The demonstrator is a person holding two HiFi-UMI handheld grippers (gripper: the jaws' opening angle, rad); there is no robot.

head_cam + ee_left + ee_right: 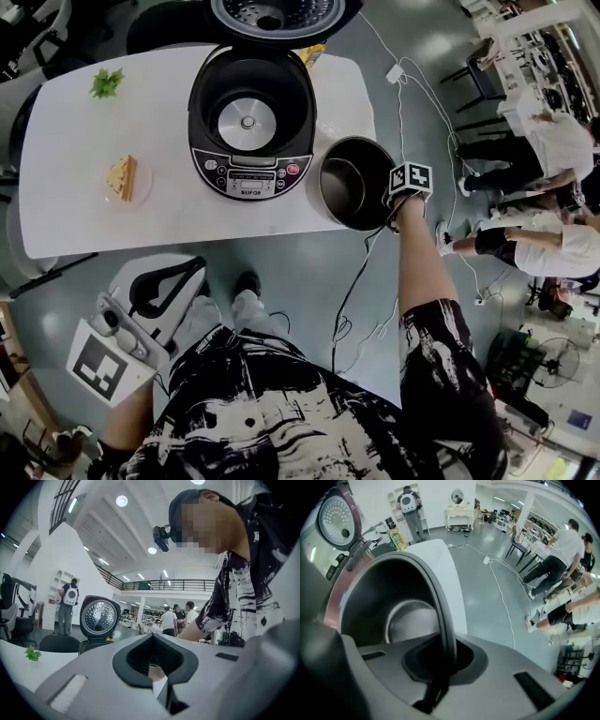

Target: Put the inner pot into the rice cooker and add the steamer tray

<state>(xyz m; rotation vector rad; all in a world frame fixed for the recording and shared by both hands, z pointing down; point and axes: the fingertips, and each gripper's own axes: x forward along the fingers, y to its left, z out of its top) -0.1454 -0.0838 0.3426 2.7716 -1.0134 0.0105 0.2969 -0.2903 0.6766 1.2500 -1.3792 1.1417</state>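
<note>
The black rice cooker (pixel 248 122) stands on the white table (pixel 75 206) with its lid (pixel 335 520) up and its well empty. The dark metal inner pot (pixel 352 183) sits to its right, at the table's near right corner. My right gripper (pixel 398 202) points down over the pot's right side and is shut on the pot's rim (pixel 440 620), which runs between its jaws. My left gripper (pixel 155 295) hangs low at the left, below the table's front edge, pointing level towards the cooker's lid (pixel 97 618). Its housing hides its jaws. I see no steamer tray.
A small plate with a cake slice (pixel 123 178) and a green sprig (pixel 106 82) lie on the table's left half. A black cable (pixel 356 281) runs across the floor below the pot. Several people (pixel 553 141) and furniture stand at the right.
</note>
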